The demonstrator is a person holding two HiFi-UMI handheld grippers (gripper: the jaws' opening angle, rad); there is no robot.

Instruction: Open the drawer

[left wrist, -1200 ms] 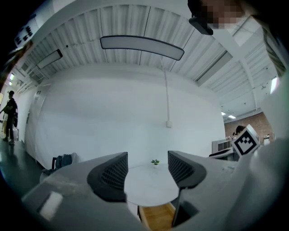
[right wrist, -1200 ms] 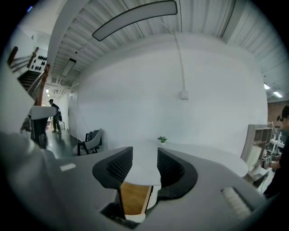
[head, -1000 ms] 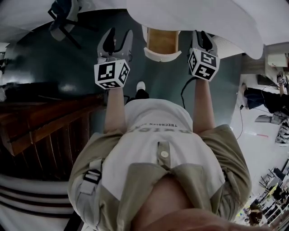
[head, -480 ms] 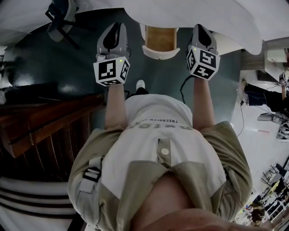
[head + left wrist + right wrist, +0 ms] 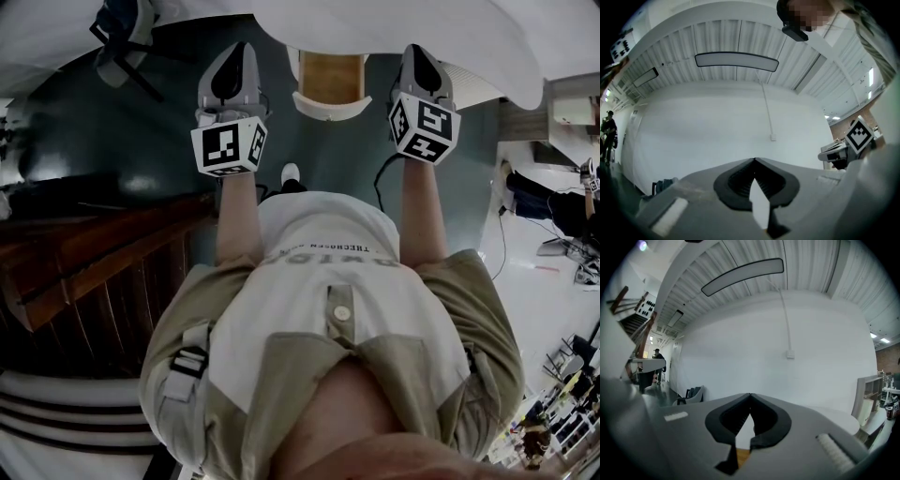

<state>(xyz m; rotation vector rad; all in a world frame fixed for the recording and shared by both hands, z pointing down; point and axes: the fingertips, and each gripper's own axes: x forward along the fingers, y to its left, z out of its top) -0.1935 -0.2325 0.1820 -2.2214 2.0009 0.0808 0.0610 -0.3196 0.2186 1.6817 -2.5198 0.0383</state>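
Comparing with a second ago, the grey hand-held left gripper (image 5: 753, 160) stood forked and has just been closing. Its jaws now meet with nothing between them. The matching right gripper (image 5: 750, 394) has its jaws together too, and it is empty. Both sit slightly higher in the head view than before.

Nearest, the person's white T-shirt (image 5: 328, 253) carries a line of grey print, upside down and too small to read. The black-and-white marker cube (image 5: 230, 147) on each gripper shows square patterns and no letters.

Beyond and between the grippers, the light-wood drawer with a curved white front (image 5: 330, 89) stands pulled out from under the near edge of the white tabletop (image 5: 422, 23). Neither gripper holds it. Farthest left, a dark chair (image 5: 127, 42) stands on the teal floor (image 5: 122, 131).
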